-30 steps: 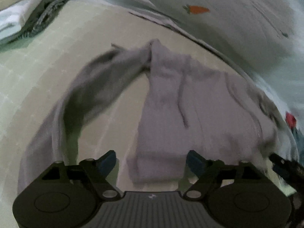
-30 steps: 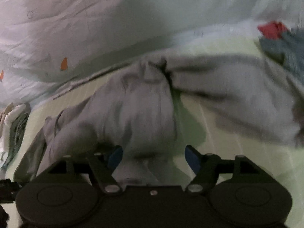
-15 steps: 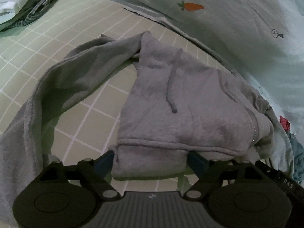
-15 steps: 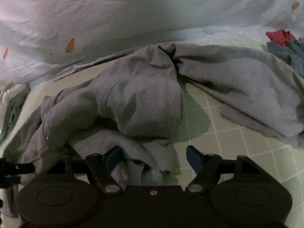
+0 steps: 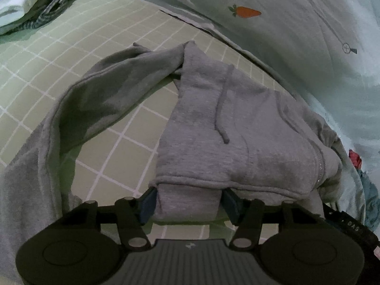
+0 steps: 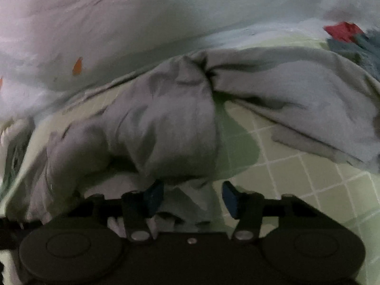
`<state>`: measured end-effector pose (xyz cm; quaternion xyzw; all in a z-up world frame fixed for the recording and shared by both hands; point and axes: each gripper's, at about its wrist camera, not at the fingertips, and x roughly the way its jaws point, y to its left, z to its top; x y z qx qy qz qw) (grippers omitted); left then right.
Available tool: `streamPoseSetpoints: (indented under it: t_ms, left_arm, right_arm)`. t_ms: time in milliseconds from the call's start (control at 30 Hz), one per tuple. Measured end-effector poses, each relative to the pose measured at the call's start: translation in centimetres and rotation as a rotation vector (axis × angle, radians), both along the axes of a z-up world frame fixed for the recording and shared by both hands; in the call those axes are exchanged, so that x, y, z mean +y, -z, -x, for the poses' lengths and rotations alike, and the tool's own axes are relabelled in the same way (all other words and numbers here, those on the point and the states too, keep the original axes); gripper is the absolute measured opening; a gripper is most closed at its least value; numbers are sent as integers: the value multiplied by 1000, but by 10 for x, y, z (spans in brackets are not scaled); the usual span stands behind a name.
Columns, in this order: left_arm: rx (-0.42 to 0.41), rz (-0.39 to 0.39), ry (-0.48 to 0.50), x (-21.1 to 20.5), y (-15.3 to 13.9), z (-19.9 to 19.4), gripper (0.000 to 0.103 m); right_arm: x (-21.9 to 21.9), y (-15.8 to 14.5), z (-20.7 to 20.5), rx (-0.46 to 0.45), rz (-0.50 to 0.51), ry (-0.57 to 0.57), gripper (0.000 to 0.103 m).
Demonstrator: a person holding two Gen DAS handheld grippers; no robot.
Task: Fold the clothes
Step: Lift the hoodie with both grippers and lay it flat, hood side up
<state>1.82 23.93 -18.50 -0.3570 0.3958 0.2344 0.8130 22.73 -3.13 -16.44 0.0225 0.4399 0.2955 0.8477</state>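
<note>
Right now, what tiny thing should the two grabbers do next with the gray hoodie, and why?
Probably finish pinching. The left gripper has the gray hoodie's bottom band between its blue fingers, and the right gripper straddles a bunched edge. Both sets of jaws have just been closing. The hoodie lies crumpled on the green checked sheet, so a firm grip lets them lift and spread it.

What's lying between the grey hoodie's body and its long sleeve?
Bare green checked sheet separates the hoodie from its sleeve, in the left wrist view.

Black tongs [image 5: 188, 203], blue pads [image 5: 148, 204]
</note>
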Motion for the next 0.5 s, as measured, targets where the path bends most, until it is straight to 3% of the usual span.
streamPoseSetpoints:
  t_ms: [133,233,367,500]
  left_arm:
    - [21,-44,20,-2,-1,-3,35]
    - [19,-65,22,-1,-7,-4,21]
    - [13,-232,84,-15,-35,-3,16]
    - [-57,-310,81,-27,-70,14,9]
  right_arm:
    - [-1,9,-3,30,-35,30,7]
    - [-6,-2,-4,5,-63,66,7]
    - [-23,-35,7,-87,-119,95,6]
    - [-50,-73,29,-174,-213,124,6]
